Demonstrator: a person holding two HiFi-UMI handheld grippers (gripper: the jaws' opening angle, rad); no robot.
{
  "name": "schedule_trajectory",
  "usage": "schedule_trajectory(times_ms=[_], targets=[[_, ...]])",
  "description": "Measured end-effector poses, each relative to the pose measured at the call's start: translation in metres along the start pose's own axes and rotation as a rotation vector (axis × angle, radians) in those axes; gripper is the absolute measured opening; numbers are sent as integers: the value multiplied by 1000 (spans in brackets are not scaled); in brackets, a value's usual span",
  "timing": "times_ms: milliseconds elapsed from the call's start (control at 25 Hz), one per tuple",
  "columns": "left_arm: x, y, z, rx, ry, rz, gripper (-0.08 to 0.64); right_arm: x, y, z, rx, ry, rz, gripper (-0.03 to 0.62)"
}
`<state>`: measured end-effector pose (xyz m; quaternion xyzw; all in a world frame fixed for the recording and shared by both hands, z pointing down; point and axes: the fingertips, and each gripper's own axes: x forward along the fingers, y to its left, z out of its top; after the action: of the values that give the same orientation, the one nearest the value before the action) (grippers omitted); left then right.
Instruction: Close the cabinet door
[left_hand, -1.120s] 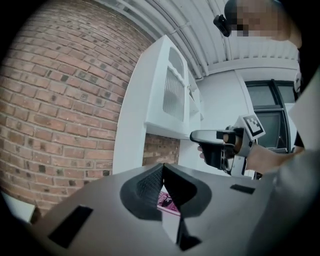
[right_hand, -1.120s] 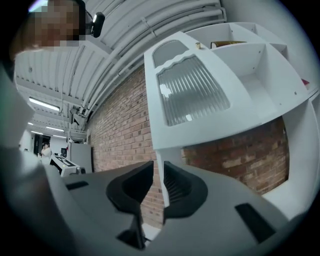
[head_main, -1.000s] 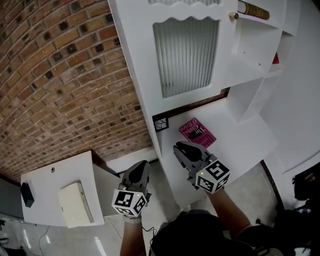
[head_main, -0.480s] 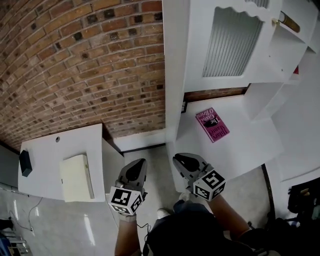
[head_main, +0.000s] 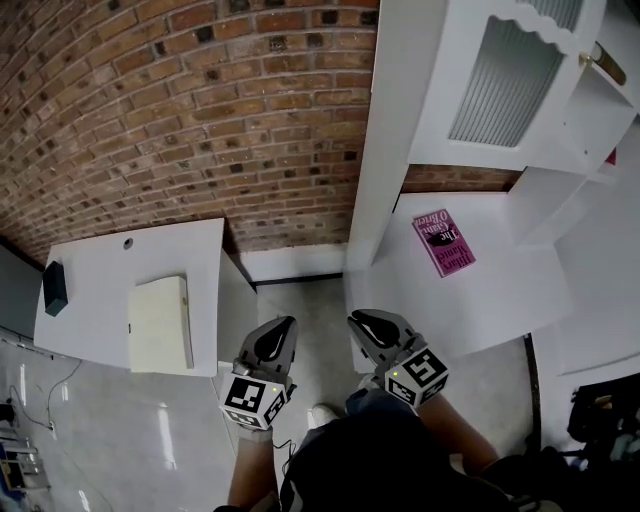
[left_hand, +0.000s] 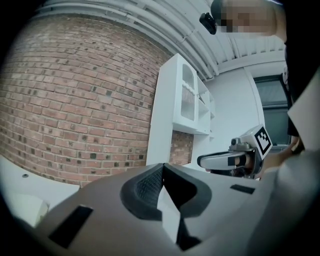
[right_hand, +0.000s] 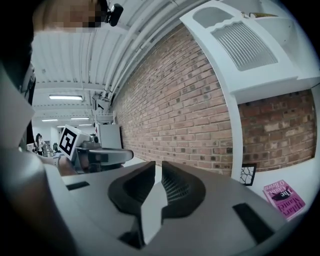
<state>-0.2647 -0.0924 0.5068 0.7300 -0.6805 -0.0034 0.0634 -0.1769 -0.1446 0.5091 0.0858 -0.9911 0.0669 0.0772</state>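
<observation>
The white cabinet (head_main: 385, 150) stands against the brick wall at the upper right of the head view. Its door (head_main: 500, 85), with a ribbed glass panel and a brass knob (head_main: 586, 57), seems to stand out from the open shelves beside it. In the right gripper view the door (right_hand: 245, 45) is high on the right. My left gripper (head_main: 280, 333) and right gripper (head_main: 362, 322) are low in the head view, side by side above the floor, well short of the cabinet. Both are shut, with nothing between the left gripper's (left_hand: 161, 170) or the right gripper's (right_hand: 158, 167) jaws.
A pink book (head_main: 443, 241) lies on the cabinet's white lower counter (head_main: 500, 290). To the left is a white side table (head_main: 90, 250) bearing a cream box (head_main: 160, 322) and a small black object (head_main: 54, 287). Grey floor lies between table and cabinet.
The view has drawn back and to the left, so the cabinet now sits farther off at the right and the side table is more in view. Both grippers stay shut, held low.
</observation>
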Motion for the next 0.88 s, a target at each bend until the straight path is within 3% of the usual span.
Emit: schedule_trajectory(times_ms=[880], targets=[[-56, 21, -12, -2, 4, 95, 9, 19, 46, -7, -33, 20, 24, 51]])
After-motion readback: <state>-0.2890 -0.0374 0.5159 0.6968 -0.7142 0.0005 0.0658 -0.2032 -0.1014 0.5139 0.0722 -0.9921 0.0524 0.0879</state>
